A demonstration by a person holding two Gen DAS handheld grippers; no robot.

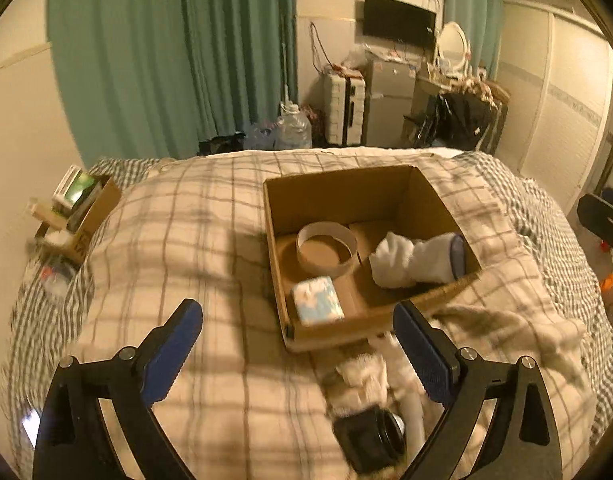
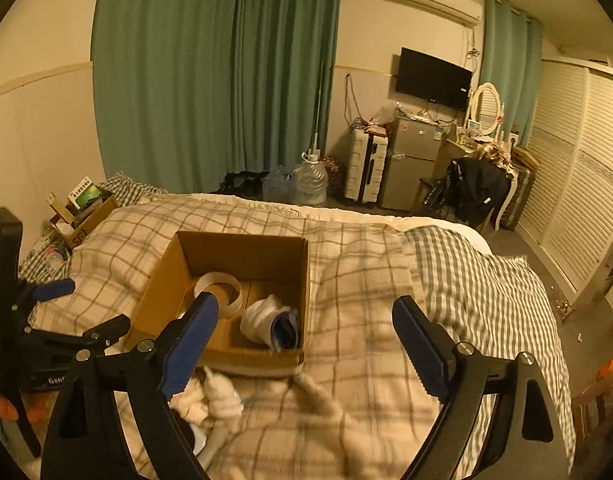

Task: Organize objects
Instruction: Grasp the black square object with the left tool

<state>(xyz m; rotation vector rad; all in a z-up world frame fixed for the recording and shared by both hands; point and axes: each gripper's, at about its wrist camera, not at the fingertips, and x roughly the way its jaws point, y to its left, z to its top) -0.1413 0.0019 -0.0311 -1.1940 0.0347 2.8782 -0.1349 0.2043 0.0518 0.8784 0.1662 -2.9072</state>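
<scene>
An open cardboard box (image 1: 422, 196) (image 2: 162, 276) sits on the plaid blanket. It holds a tape ring (image 1: 326, 249) (image 2: 220, 290), a blue-white packet (image 1: 317, 301) and a rolled white sock (image 1: 414, 261) (image 2: 270, 322). My left gripper (image 1: 298, 330) is open and empty, just short of the box's near wall. My right gripper (image 2: 304, 326) is open and empty, above the blanket at the box's near right corner. A black round jar (image 1: 370, 438), a white tube (image 1: 412, 412) (image 2: 215, 442) and a white cloth bundle (image 1: 364, 380) (image 2: 222, 396) lie in front of the box.
The plaid blanket (image 1: 186, 248) (image 2: 366, 280) covers the bed. A smaller cardboard box with books (image 1: 80, 208) (image 2: 84, 210) stands at the bed's far left. The left gripper's body (image 2: 46, 344) shows at the left of the right wrist view. Beyond the bed stand water jugs, a suitcase, a fridge and a chair.
</scene>
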